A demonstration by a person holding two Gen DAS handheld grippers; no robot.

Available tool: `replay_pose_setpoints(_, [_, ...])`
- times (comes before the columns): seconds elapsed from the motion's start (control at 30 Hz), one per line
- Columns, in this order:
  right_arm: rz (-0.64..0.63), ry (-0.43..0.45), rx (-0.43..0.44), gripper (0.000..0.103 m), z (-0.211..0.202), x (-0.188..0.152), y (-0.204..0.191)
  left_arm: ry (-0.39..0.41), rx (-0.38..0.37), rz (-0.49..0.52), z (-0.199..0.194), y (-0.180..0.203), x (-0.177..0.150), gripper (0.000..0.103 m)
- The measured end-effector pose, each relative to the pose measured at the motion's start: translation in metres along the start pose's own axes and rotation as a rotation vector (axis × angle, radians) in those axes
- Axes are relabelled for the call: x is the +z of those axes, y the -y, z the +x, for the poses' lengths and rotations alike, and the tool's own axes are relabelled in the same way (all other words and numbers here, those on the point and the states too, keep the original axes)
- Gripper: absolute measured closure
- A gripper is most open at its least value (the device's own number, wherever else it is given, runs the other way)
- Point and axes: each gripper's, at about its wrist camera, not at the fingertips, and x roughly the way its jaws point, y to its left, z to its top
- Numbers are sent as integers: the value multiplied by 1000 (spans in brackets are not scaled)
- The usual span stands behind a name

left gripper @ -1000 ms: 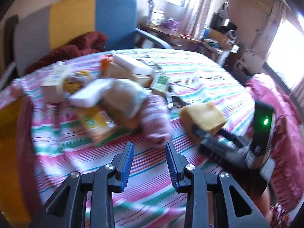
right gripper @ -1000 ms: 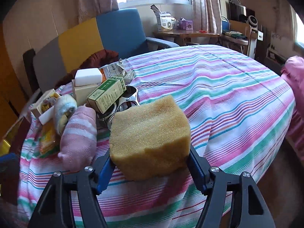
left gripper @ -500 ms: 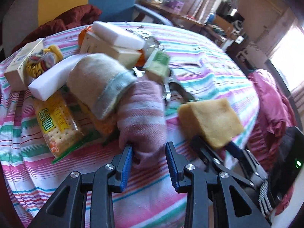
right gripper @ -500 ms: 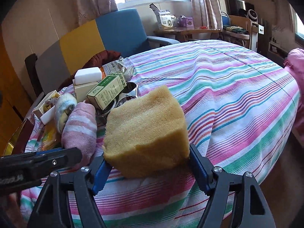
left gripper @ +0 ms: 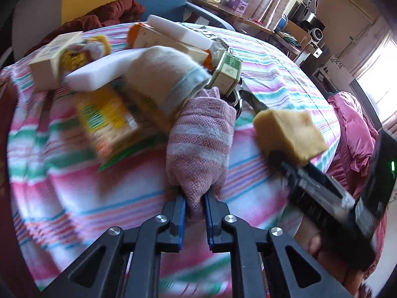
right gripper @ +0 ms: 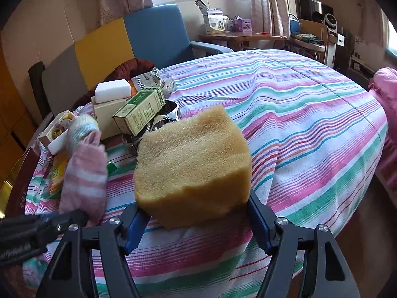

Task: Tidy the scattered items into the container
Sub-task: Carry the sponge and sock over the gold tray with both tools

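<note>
My left gripper (left gripper: 194,204) is shut on the near end of a pink striped sock (left gripper: 201,146), which lies on the striped tablecloth (left gripper: 74,198). The same sock (right gripper: 84,173) shows at the left of the right wrist view, with the left gripper (right gripper: 72,219) pinching its end. My right gripper (right gripper: 196,211) is shut on a yellow sponge (right gripper: 193,166), held above the cloth. That sponge (left gripper: 290,134) also appears to the right of the sock. A beige sock (left gripper: 163,77) rests against the pink one.
Behind the socks lie a cracker packet (left gripper: 109,121), a white foam block (left gripper: 99,72), a green box (right gripper: 139,114), cream boxes (right gripper: 106,116) and a metal pot (right gripper: 168,116). A blue and yellow chair (right gripper: 139,39) stands beyond the table. A dark red box edge (right gripper: 19,186) is at far left.
My left gripper dropped toward the pink sock, took its end between the fingers, then closed on it. The right gripper kept the sponge in place.
</note>
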Motion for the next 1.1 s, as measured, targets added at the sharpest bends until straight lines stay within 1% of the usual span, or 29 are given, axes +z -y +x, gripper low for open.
replay_pose_setpoints(0.1, [35, -17, 44, 33, -7, -3, -3, 9, 7, -27, -17, -16, -18, 91])
replay_pose_setpoints(0.17, [37, -34, 76, 34, -11, -7, -11, 17, 10, -58, -25, -29, -29, 91])
replay_pose_setpoints(0.3, [-27, -54, 114, 34, -17, -21, -41, 40, 19, -110, -42, -51, -48, 91])
replay_pose_setpoints(0.47, [-119, -88, 183, 34, -23, -42, -84, 82, 52, -102, -61, -61, -61, 91])
replay_pose_setpoints(0.5, [-136, -90, 190, 34, -25, -45, -92, 90, 62, -98, -65, -63, -63, 89])
replay_pose_setpoints(0.57, [-155, -91, 188, 30, -28, -49, -100, 117, 68, -98, -71, -63, -62, 84])
replay_pose_setpoints(0.6, [-159, -92, 188, 30, -29, -50, -101, 133, 66, -97, -75, -62, -60, 75])
replay_pose_setpoints(0.63, [-159, -92, 192, 26, -30, -51, -102, 143, 72, -95, -78, -61, -59, 65])
replay_pose_setpoints(0.67, [-158, -91, 187, 21, -31, -50, -102, 150, 83, -88, -79, -60, -57, 60])
replay_pose_setpoints(0.7, [-156, -88, 175, 19, -32, -49, -101, 153, 93, -77, -80, -58, -55, 53])
replay_pose_setpoints(0.73, [-151, -82, 172, 17, -34, -47, -98, 152, 95, -65, -78, -54, -51, 51])
replay_pose_setpoints(0.83, [-145, -61, 185, 17, -40, -36, -92, 115, 89, -53, -70, -49, -38, 51])
replay_pose_setpoints(0.97, [-180, -50, 182, 17, -39, -25, -95, 24, 94, -49, -46, -47, -22, 51])
replay_pose_setpoints(1.03, [-196, -53, 185, 21, -37, -22, -99, 4, 102, -51, -36, -49, -17, 56])
replay_pose_setpoints(1.07, [-202, -59, 187, 25, -36, -20, -101, 9, 97, -57, -34, -50, -17, 59])
replay_pose_setpoints(1.1, [-205, -63, 192, 27, -35, -19, -102, 15, 95, -60, -33, -52, -17, 67])
